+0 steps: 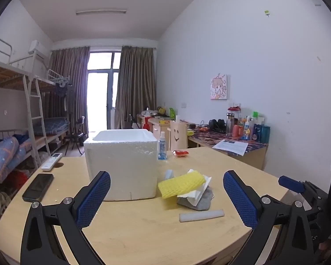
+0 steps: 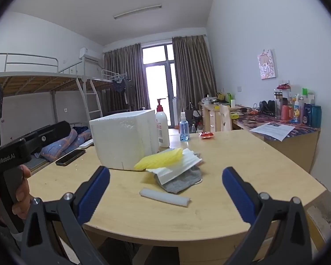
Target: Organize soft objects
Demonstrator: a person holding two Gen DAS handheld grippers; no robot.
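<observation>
Both hand-held grippers, left (image 1: 166,196) and right (image 2: 165,190), gape wide, empty; soft pile (image 1: 185,187) lies on counter (image 1: 143,227), right of foam box (image 1: 121,161), foam roll (image 1: 202,215) nearer

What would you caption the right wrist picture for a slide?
Open right tool faces a foam roll and a pile of soft things beside a foam box on a table.

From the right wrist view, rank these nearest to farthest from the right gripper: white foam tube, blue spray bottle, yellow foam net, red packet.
1. White foam tube, lying on the table just ahead of the right gripper.
2. Yellow foam net, atop the pile beside the foam box.
3. Blue spray bottle and red packet, both at the table's far edge; too close to call.
</observation>
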